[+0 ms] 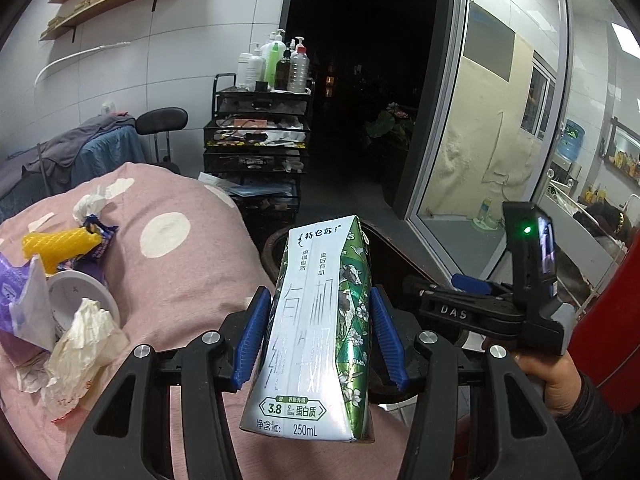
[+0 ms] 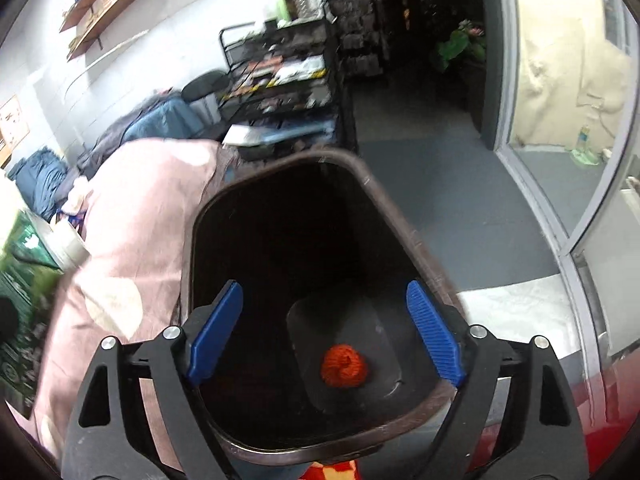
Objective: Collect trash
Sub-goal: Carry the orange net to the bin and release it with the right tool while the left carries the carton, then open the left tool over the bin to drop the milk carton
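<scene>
Partly hidden bin (image 1: 276, 248) behind carton (image 1: 316, 320)

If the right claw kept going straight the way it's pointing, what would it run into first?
Probably the orange net ball on the floor of the brown trash bin; the open right claw points into its mouth, though depth is unclear.

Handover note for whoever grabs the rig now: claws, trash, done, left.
Left claw: shut on the milk carton, near the bin.
Right claw: open and empty above the bin.
Done: orange ball lies on the bin's floor.
Left: bin the carton, then clear the pile on the pink cover: yellow net, cup, tissues, wrappers.
</scene>
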`<state>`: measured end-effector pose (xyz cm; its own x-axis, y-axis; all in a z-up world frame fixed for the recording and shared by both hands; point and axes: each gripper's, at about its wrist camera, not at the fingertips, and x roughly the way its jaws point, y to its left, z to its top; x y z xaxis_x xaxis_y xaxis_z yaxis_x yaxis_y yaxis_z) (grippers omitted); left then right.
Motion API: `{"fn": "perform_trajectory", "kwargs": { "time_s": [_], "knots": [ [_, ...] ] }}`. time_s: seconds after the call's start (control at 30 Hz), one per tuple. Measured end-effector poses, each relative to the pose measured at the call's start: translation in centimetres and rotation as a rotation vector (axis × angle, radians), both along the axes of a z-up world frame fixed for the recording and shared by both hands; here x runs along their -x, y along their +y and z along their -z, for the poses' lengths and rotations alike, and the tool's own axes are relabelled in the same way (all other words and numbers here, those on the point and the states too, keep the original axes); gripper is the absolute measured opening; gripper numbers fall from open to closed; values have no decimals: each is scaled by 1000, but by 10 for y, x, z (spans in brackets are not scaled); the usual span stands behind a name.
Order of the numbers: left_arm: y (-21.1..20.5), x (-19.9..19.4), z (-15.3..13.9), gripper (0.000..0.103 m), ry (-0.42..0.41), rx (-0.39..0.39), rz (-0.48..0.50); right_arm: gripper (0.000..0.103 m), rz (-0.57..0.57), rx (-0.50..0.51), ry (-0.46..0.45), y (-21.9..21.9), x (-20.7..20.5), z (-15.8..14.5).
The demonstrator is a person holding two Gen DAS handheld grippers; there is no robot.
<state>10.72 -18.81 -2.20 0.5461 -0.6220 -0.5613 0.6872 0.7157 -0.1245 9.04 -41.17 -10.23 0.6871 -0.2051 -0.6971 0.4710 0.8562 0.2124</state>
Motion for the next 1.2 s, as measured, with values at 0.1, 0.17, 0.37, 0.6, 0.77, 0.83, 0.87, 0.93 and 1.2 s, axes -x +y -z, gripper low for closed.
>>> {"fn": "perform_trajectory", "kwargs": {
  "time_s": [0.1,0.17,0.37,0.6,0.77,0.83,0.87,0.93,1.2],
  "knots": [
    [-10,-3,2,51,16,-5,10,87,51,29,-30,-6,13,-12],
    [-18,-5,3,51,22,-15,17,88,90,44,-46,-12,18,-20],
    [-37,-7,12,51,58,-40,42,90,164,63,-81,-28,31,-36],
    [-60,-17,20,51,104,-82,56,90,204,71,-100,-42,39,-49],
    [-76,-25,28,51,142,-132,61,90,210,62,-107,-45,40,-53],
    [-81,-27,32,51,158,-159,60,90,212,65,-111,-45,42,-53],
    [-84,-29,34,51,168,-171,59,90,214,69,-110,-45,42,-54],
    [-90,-32,38,51,185,-200,60,90,216,74,-107,-44,42,-55],
    [-110,-45,57,53,267,-330,65,91,218,66,-111,-44,42,-56]
  ]
}}
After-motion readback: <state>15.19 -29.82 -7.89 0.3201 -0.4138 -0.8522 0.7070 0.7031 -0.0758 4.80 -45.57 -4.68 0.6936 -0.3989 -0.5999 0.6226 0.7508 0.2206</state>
